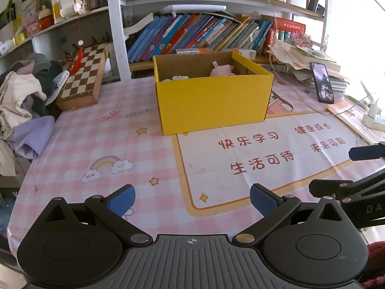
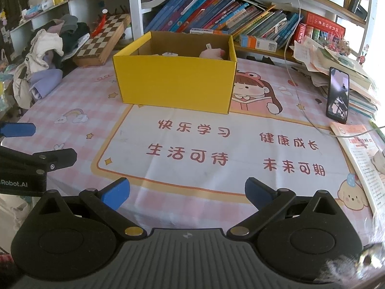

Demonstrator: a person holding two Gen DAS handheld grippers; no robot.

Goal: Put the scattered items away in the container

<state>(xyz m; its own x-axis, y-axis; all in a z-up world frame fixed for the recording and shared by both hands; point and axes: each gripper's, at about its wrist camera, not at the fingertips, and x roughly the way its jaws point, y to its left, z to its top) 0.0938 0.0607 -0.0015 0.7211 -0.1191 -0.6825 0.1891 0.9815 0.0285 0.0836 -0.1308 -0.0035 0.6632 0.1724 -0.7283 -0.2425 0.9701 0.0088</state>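
Desk covered with a pink checked mat (image 1: 96, 144), seen from two hand-held grippers side by side at its near edge. The left gripper (image 1: 192, 201) hovers low over the mat with its blue-padded fingers (image 1: 121, 201) spread wide and nothing between them. The right gripper (image 2: 187, 193) sits just to its right, fingers (image 2: 115, 193) likewise spread wide and empty; each gripper shows at the edge of the other's view. A yellow cardboard box (image 1: 211, 101) stands open on the far middle of the mat, well apart from both grippers. Inside it, against the far right wall, lies a pink soft item (image 1: 221, 70), and to its left a small white item (image 1: 179, 77); what either one is cannot be told. On the mat in front of the box is a white panel with red Chinese writing (image 2: 216, 149). Far left of the box a wooden chessboard (image 1: 81, 79) leans against a pile of clothes (image 1: 21, 101). To the right a dark phone (image 2: 338, 95) stands propped against a stack of papers and books (image 2: 341, 67), with an open booklet (image 2: 356, 149) lying nearer. A shelf of leaning books (image 1: 192, 36) runs behind the box.
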